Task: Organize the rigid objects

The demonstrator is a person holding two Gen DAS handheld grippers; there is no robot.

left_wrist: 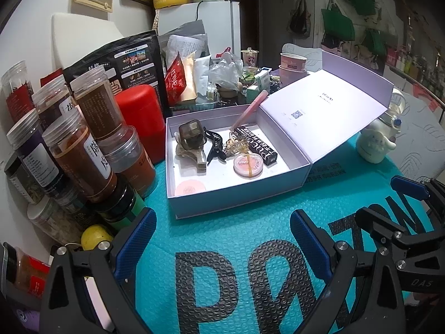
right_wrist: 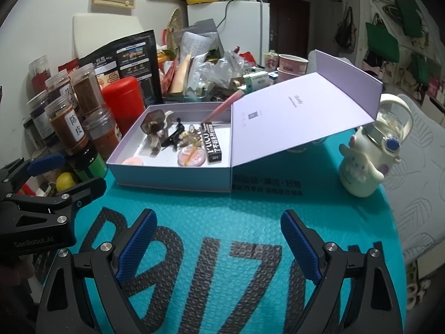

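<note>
A pale lilac box (left_wrist: 239, 194) (right_wrist: 172, 179) stands open on the teal mat, its lid (left_wrist: 325, 105) (right_wrist: 300, 108) tilted back to the right. Inside lie a smoky hair claw (left_wrist: 190, 139) (right_wrist: 154, 123), a black clip (left_wrist: 214, 146) (right_wrist: 172, 136), an amber clip (left_wrist: 236, 143), a round pink compact (left_wrist: 248, 164) (right_wrist: 193, 154), a black tube box (left_wrist: 257, 146) (right_wrist: 212, 144), a pink disc (left_wrist: 190, 188) and a pink pen (left_wrist: 249, 111) (right_wrist: 219, 107). My left gripper (left_wrist: 222, 231) and right gripper (right_wrist: 218, 231) are open and empty, in front of the box.
Several spice jars (left_wrist: 80, 150) (right_wrist: 69, 122) and a red canister (left_wrist: 141, 119) (right_wrist: 123, 103) crowd the left. A cream character bottle (left_wrist: 378, 139) (right_wrist: 367, 156) stands right. Bags and cups clutter the back. The right gripper shows in the left view (left_wrist: 403, 217).
</note>
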